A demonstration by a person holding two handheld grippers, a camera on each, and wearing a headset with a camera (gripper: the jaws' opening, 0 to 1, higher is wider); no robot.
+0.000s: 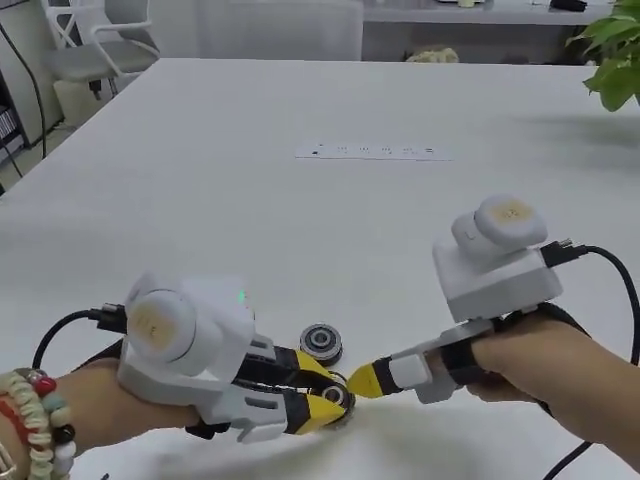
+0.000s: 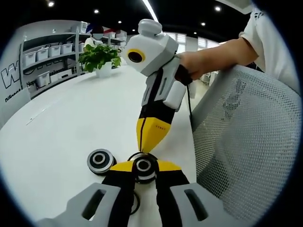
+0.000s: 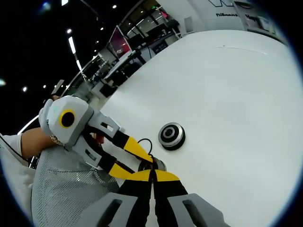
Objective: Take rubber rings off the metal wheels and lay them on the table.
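Fingers [image 2: 119, 166] of L gripper [image 2: 144, 164] clamped on a metal wheel [image 2: 144, 171], low over the table [image 1: 300, 220]. R gripper [image 3: 152, 173] pinched tight, tips at wheel's rim by thin rubber ring [image 3: 144, 139]; nipped or not, can't tell. 2nd wheel [image 1: 321, 341] flat on table, just beside.

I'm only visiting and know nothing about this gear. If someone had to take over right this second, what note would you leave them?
Left gripper: fingers shut on a metal wheel, low at the table.
Right gripper: fingers shut, tip against that wheel. A thin black loop at the tip looks like the wheel's rubber ring, but I can't tell whether it is pinched.
Second wheel: lies on the table beside them, dark ring apparently on.
Done: no ring clearly laid down yet.
Left: get this ring off and lay it down, then do the second wheel.
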